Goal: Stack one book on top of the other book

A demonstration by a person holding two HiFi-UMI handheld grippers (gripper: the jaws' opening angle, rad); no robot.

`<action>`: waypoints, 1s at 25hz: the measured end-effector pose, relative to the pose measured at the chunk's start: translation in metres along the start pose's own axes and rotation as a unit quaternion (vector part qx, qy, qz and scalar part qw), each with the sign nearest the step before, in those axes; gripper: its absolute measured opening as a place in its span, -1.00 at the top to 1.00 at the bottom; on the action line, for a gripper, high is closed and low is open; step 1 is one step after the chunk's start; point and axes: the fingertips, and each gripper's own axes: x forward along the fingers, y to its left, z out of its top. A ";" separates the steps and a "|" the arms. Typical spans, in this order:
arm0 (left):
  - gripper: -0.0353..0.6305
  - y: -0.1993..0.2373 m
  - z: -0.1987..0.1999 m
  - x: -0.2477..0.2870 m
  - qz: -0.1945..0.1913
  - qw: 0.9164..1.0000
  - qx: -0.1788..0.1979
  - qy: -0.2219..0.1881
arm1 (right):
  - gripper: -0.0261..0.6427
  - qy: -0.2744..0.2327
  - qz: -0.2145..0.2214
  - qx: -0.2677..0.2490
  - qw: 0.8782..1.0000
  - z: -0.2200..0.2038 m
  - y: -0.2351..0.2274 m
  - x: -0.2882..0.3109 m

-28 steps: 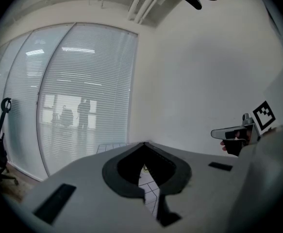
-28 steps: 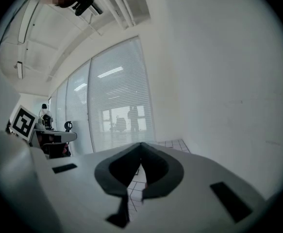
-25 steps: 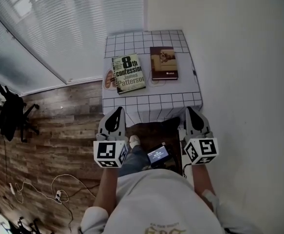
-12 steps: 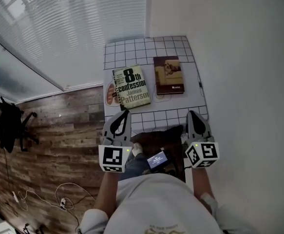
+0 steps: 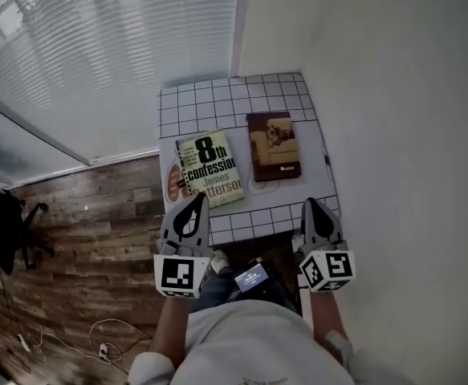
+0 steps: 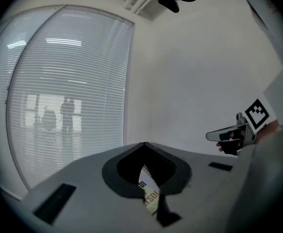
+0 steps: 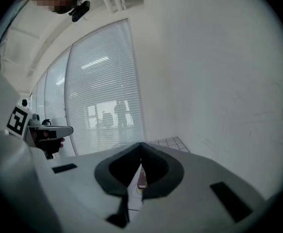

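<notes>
- We're moving in: the left gripper (image 5: 199, 199) and right gripper (image 5: 308, 204), jaws pressed together and empty, are now reaching the table (image 5: 242, 95) edge.
- The green book (image 5: 211, 169) and brown book (image 5: 273, 145) are lying side by side, unstacked.

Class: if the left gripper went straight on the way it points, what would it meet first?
Probably the 8th Confession book, just ahead of the left gripper, though it might pass above it.

Brown book (image 5: 274, 146); white grid-lined tablecloth (image 5: 217, 103)
</notes>
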 end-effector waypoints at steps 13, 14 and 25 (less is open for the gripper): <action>0.87 0.011 0.007 0.055 0.015 1.000 -0.015 0.004 | 0.90 0.006 0.009 -0.009 1.000 0.013 -0.025 0.047; 0.87 0.011 0.007 0.058 0.015 1.000 -0.013 0.007 | 0.90 0.008 0.010 -0.007 1.000 0.012 -0.028 0.050; 0.87 0.011 -0.025 0.092 0.020 0.999 0.000 0.048 | 0.90 0.037 0.027 0.001 0.999 -0.001 -0.048 0.086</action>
